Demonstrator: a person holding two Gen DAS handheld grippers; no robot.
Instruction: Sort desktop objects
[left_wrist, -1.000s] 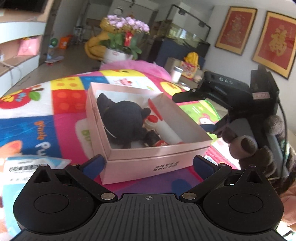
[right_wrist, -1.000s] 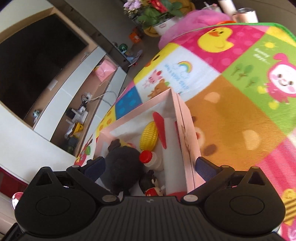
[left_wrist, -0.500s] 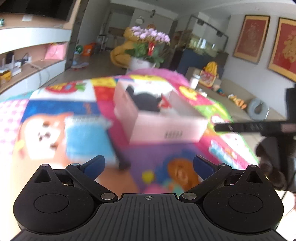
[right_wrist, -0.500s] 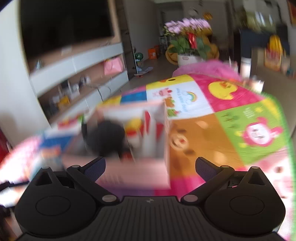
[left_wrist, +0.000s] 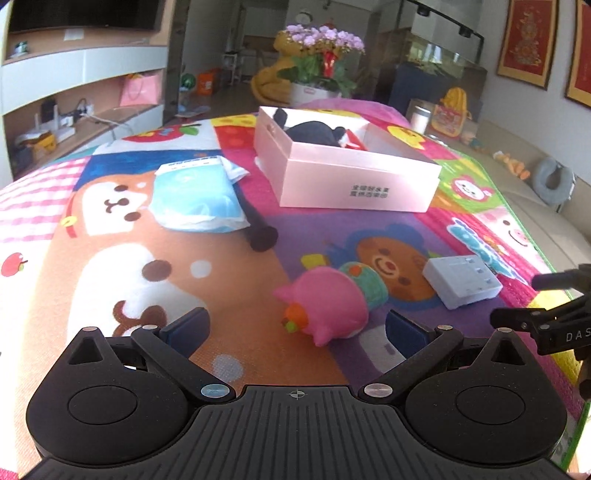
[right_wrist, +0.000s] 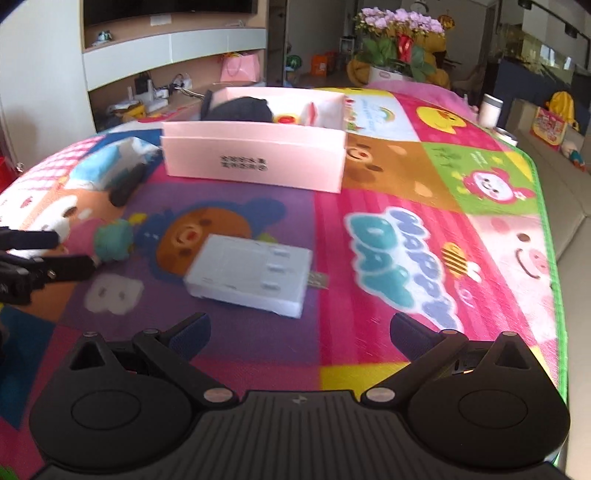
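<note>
On the counter, largest thing first:
Mat: a bright cartoon play mat (left_wrist: 207, 280) covers the counter – bears, bees and ducks in coloured squares.
Pink box: an open pink box (left_wrist: 354, 177) sits toward the far side of the mat; a black plush toy (left_wrist: 314, 131) lies inside it, with something red beside it.
Blue packet: a soft blue-and-white packet (left_wrist: 195, 195) lies left of the box, on top of a black rod (left_wrist: 258, 229) that pokes out toward the near side.
Pink toy: a pink plush toy (left_wrist: 325, 306) with a green part lies on the mat just ahead of the left tongs.
White block: a white adapter-like block (right_wrist: 251, 273) with a metal plug at one end lies flat, just ahead of the right tongs.
Left tongs: the left tongs (left_wrist: 295, 328) – spread wide, holding nothing, low over the mat.
Right tongs: the right tongs (right_wrist: 299, 332) gape wide too, empty, with the white block lying beyond their tips.
</note>
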